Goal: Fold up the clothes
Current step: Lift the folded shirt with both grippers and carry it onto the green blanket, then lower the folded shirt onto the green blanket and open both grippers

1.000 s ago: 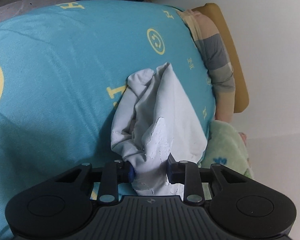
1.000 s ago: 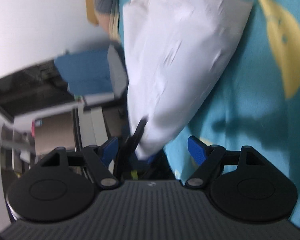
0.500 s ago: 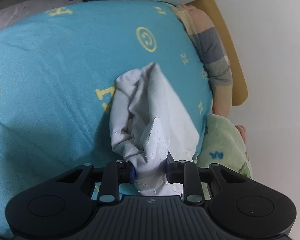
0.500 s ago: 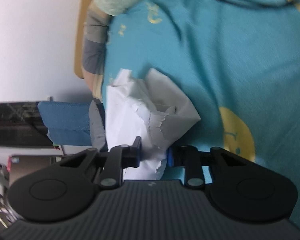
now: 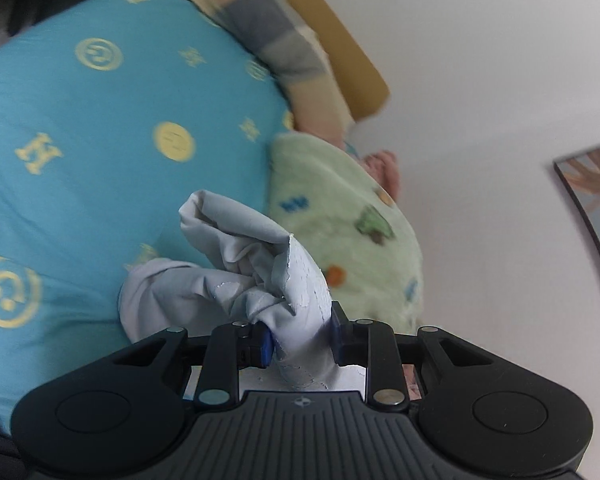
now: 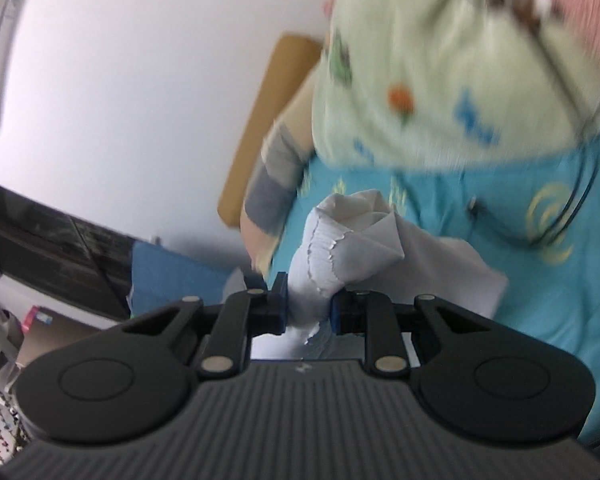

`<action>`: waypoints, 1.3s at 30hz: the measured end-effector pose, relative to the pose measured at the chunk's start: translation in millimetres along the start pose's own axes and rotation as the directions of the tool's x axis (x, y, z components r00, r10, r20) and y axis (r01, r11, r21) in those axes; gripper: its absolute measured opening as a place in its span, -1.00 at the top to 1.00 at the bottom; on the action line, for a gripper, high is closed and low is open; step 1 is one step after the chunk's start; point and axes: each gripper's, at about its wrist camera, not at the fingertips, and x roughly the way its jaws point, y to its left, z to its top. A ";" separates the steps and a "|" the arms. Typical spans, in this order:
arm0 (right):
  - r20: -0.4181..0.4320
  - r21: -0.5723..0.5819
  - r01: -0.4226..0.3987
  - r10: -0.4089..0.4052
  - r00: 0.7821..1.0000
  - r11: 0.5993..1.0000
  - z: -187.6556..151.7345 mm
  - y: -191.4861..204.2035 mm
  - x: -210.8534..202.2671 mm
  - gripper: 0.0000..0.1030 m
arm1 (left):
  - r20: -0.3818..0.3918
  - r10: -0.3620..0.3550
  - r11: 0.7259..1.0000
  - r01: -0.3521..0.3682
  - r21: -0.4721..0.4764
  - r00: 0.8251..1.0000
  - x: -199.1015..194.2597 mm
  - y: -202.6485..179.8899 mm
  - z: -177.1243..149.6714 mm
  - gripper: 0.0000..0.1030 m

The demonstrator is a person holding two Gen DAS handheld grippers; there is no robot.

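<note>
Both grippers are clamped on the crumpled white cloth garment (image 5: 236,292): left gripper (image 5: 300,344) and right gripper (image 6: 308,312) each pinch a bunched edge. Rest of it sags onto the turquoise bedsheet with yellow symbols (image 5: 100,184), near a pale green fleece blanket (image 5: 340,216).

The white garment (image 5: 236,280) is thin matt cloth with a frayed, stitched edge. The turquoise bedsheet (image 5: 100,208) is smooth printed fabric. The green blanket (image 5: 340,216) looks fleecy. Each hand-held gripper (image 6: 307,310) is matt black ribbed plastic.

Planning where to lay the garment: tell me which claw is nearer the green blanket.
Left, likely. The left claw, shut on the white garment, sits right beside the green blanket; the right claw has teal bedspread between.
</note>
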 end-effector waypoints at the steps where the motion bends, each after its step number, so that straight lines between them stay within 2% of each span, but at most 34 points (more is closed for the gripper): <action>1: 0.022 -0.007 0.002 -0.002 1.000 1.000 14.7 -0.8 -9.8 0.56 | -0.018 -0.011 1.000 0.012 0.022 1.000 11.7 -16.2 -4.1 0.46; 5: 0.112 -0.019 0.028 -0.026 0.993 0.999 87.2 -3.8 -35.8 0.56 | -0.088 -0.069 0.994 0.076 0.081 0.994 71.5 -85.1 -17.9 0.46; 10: 0.241 -0.093 0.071 -0.047 0.970 0.993 191.2 7.0 -55.9 0.56 | -0.152 -0.161 0.973 0.183 0.144 0.975 151.5 -183.2 -22.4 0.46; 13: 0.309 -0.139 0.118 -0.070 0.948 0.983 253.6 15.0 -60.0 0.56 | -0.186 -0.223 0.941 0.261 0.217 0.957 203.8 -244.2 -22.1 0.46; 16: 0.390 -0.192 0.142 -0.058 0.919 0.971 298.7 18.6 -67.2 0.56 | -0.203 -0.296 0.901 0.343 0.265 0.933 251.6 -288.0 -22.9 0.46; 18: 0.434 -0.215 0.169 -0.061 0.899 0.962 312.7 13.5 -68.5 0.56 | -0.222 -0.292 0.884 0.351 0.309 0.930 269.4 -275.2 -35.4 0.46; 21: 0.483 -0.244 0.243 -0.100 0.870 0.939 310.7 -8.3 -64.2 0.56 | -0.250 -0.284 0.854 0.363 0.373 0.926 296.1 -256.0 -54.1 0.45; 23: 0.489 -0.237 0.286 -0.141 0.861 0.928 294.7 -33.6 -58.2 0.55 | -0.269 -0.278 0.831 0.371 0.414 0.922 313.9 -243.2 -66.5 0.46; 25: 0.473 -0.228 0.331 -0.193 0.860 0.916 273.4 -58.7 -57.4 0.55 | -0.287 -0.270 0.806 0.379 0.454 0.919 331.7 -230.3 -79.0 0.46; 28: 0.427 -0.184 0.352 -0.248 0.870 0.918 238.0 -93.2 -56.7 0.55 | -0.300 -0.218 0.769 0.353 0.533 0.929 324.7 -194.5 -101.1 0.46; 30: 0.402 -0.161 0.358 -0.270 0.875 0.920 217.8 -107.0 -54.0 0.56 | -0.301 -0.179 0.754 0.327 0.570 0.937 322.4 -181.0 -111.5 0.45; 33: 0.371 -0.140 0.396 -0.323 0.871 0.907 204.1 -117.0 -50.4 0.53 | -0.303 -0.113 0.721 0.288 0.630 0.946 321.5 -170.6 -124.3 0.37; 35: 0.354 -0.124 0.414 -0.349 0.868 0.902 203.2 -114.5 -51.0 0.49 | -0.293 -0.064 0.691 0.254 0.677 0.954 318.6 -171.0 -129.6 0.24; 37: 0.323 -0.134 0.457 -0.397 0.859 0.879 201.0 -103.4 -55.2 0.43 | -0.263 -0.010 0.657 0.205 0.726 0.965 312.4 -173.4 -134.3 -0.12; 39: 0.305 -0.167 0.496 -0.434 0.848 0.852 193.9 -88.4 -61.3 0.17 | -0.237 0.025 0.623 0.170 0.763 0.971 301.2 -179.5 -137.5 -0.32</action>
